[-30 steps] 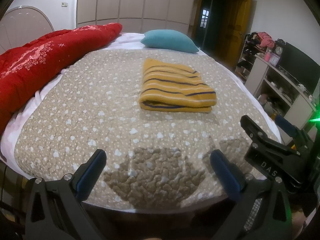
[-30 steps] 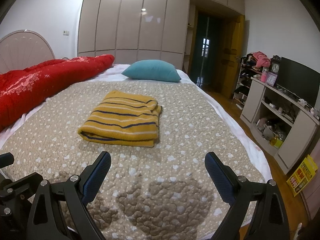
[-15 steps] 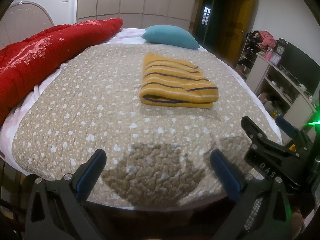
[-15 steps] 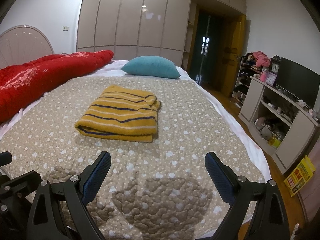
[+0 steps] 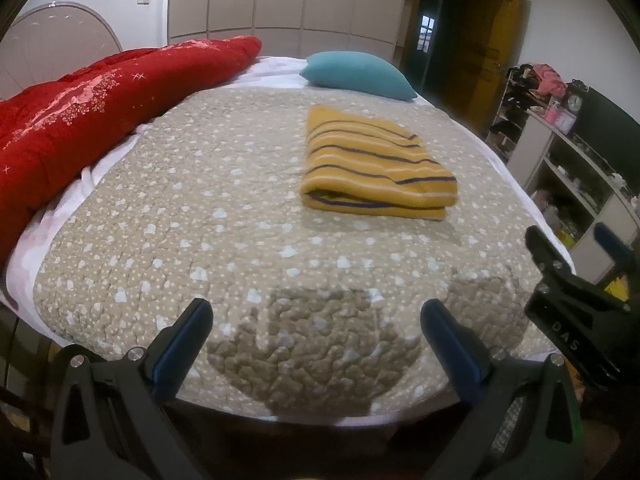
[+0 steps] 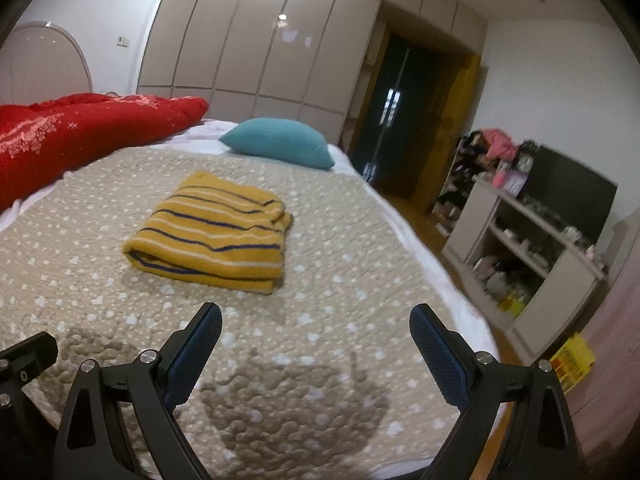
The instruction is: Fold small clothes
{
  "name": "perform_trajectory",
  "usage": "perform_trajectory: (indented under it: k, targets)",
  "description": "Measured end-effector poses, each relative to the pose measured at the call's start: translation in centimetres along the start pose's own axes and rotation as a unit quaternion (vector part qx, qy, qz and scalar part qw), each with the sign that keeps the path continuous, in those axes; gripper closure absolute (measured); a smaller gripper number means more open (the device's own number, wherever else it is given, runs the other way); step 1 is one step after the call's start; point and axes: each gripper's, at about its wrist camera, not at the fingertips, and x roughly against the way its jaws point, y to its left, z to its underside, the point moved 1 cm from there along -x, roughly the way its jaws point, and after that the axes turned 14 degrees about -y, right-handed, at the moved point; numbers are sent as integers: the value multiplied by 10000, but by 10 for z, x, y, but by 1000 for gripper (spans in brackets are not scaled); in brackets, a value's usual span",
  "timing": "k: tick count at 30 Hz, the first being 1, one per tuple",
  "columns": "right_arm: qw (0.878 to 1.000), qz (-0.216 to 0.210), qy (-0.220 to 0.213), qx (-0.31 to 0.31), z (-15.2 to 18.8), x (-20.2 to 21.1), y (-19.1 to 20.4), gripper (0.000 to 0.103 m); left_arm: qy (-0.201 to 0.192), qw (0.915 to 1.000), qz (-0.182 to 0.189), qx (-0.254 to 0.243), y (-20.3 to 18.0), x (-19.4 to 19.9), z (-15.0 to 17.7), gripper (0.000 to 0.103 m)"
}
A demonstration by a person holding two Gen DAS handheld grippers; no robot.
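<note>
A yellow garment with dark and white stripes (image 5: 372, 164) lies folded into a thick rectangle on the beige heart-print bedspread (image 5: 200, 216), right of the bed's middle. The right wrist view has the same garment (image 6: 216, 236) ahead and to the left. My left gripper (image 5: 316, 334) hovers open over the bed's near edge, well short of the garment, nothing between its blue pads. My right gripper (image 6: 316, 344) is open too, above the near part of the bedspread (image 6: 340, 280). The right gripper's body also shows at the right edge of the left wrist view.
A red quilt (image 5: 92, 108) is heaped along the bed's left side and a teal pillow (image 5: 356, 74) lies at the far end. Right of the bed stand a low shelf unit (image 6: 528, 240) with a dark television, a dark doorway (image 6: 392, 112), and wooden floor.
Both grippers have drawn back and tilted, the right one turning rightward, so the garment sits farther left and higher in its view. The folded garment itself has not moved.
</note>
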Motion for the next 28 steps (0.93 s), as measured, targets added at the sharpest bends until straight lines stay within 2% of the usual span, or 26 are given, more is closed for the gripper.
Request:
perform_trajectory:
  k: [5,14,28]
  targets:
    - [9994,252,-130,192,-6,7,-5,4,-9,10000,-14,-66,-3,0,-1,0]
    - [9996,175,223,-33,-4,-2,-13,4,52,9999,-13,-85,-5,0,0,0]
    - [9992,97,377,-119,1,-10,-15,4,141,9998,75,-118,0,-4,3,0]
